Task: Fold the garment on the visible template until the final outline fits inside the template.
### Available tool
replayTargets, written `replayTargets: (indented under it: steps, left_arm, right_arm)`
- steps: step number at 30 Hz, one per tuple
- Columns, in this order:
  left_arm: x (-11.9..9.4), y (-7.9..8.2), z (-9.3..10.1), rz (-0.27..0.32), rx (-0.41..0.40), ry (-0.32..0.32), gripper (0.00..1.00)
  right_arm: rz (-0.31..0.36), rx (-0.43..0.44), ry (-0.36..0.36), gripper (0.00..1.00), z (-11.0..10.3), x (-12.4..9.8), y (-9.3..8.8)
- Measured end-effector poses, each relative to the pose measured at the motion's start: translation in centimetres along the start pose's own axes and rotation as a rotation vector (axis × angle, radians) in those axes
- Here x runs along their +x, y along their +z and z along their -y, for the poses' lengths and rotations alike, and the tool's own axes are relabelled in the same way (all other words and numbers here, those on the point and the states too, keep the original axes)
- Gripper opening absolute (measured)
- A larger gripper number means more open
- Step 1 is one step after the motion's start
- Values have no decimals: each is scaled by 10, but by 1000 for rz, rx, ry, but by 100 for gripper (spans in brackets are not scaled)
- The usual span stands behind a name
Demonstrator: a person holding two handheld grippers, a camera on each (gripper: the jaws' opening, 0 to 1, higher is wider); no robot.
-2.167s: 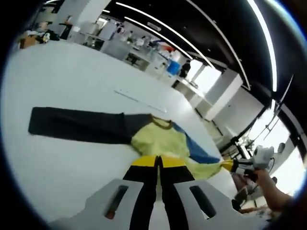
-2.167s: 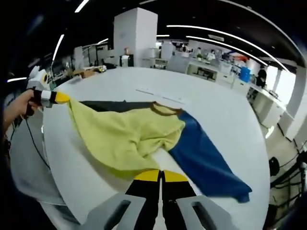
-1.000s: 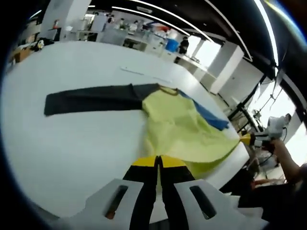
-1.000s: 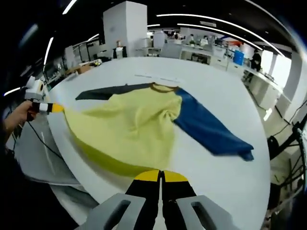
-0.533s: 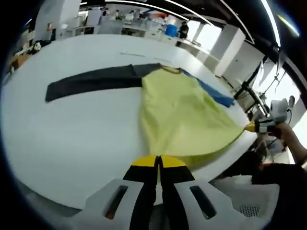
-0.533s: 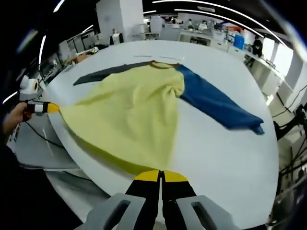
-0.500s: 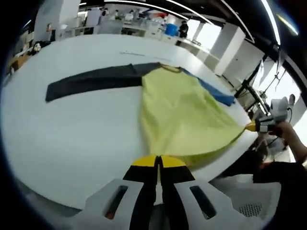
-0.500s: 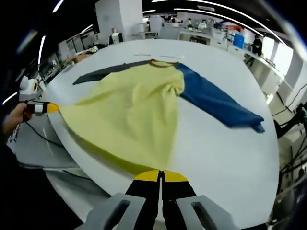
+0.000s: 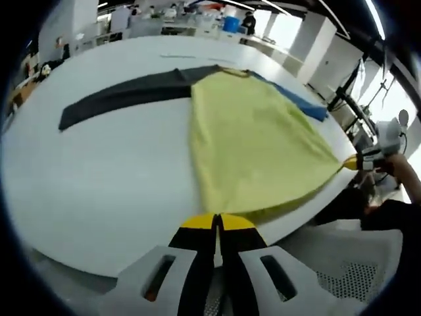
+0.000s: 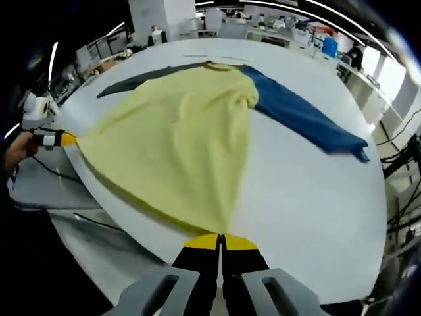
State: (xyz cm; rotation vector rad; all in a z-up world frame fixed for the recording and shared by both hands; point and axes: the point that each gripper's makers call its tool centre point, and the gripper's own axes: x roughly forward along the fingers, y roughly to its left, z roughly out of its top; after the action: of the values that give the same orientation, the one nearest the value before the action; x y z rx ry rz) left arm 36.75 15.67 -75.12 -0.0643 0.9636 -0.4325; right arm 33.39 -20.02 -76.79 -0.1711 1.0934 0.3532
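— Left gripper view first: what do you see?
— I see my left gripper [image 9: 215,224] pinched tight on one bottom corner of the garment [image 9: 253,135]. It lies on the white table [image 9: 99,171], yellow body spread flat, dark sleeve [image 9: 125,97] stretched out to one side.
— And the other side?
— My right gripper [image 10: 220,242] is clamped on the other bottom corner. I see the blue sleeve [image 10: 302,115] lying flat on the table too. The bottom edge hangs between both grippers at the table's edge. A hand [image 10: 16,151] shows far left.
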Motion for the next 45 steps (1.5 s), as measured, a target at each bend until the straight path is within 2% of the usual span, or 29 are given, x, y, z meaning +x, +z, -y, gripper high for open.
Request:
replayTargets:
  steps: [7, 11, 19, 20, 21, 22, 23, 25, 29, 33, 37, 43, 45]
  left_arm:
    - [2, -5, -2, -19, 0, 5, 0]
    - [2, -8, -3, -16, -36, 10, 0]
    - [3, -12, -2, -47, 10, 11, 0]
    - [3, -11, -1, -45, 12, 11, 0]
    - [2, -7, 4, -29, 46, -22, 0]
    - [2, 0, 7, 9, 56, -35, 0]
    - [0, 1, 9, 16, 45, -43, 1]
    - [-4, 6, 13, 31, 37, -67, 10]
    - [-5, 13, 15, 57, 53, -69, 24]
    - [-5, 23, 18, 90, 83, -78, 37]
    - [-4, 29, 17, 109, 92, -65, 57]
    - [-3, 41, 19, 151, 103, -69, 67]
    - [-4, 45, 21, 168, 108, -73, 70]
  right_arm:
    - [-15, 1, -1, 0, 0, 4, -7]
    - [-15, 15, -4, 0, 0, 4, -10]
    - [-12, 42, 2, 0, 0, 4, -11]
    - [-12, 44, 2, 0, 0, 4, -11]
    - [-10, 49, 7, 0, -1, 3, -11]
    - [-2, 58, 8, 0, 0, 3, -10]
    - [14, 77, 12, 0, 0, 2, -8]
    - [19, 101, 19, 0, 0, -1, -7]
    - [44, 140, 43, 19, -2, -5, -2]
    - [115, 194, 68, 32, -1, -14, 14]
    - [173, 205, 72, 44, 6, -19, 28]
    - [300, 319, 120, 57, 21, -29, 54]
    - [310, 312, 109, 62, 28, -32, 57]
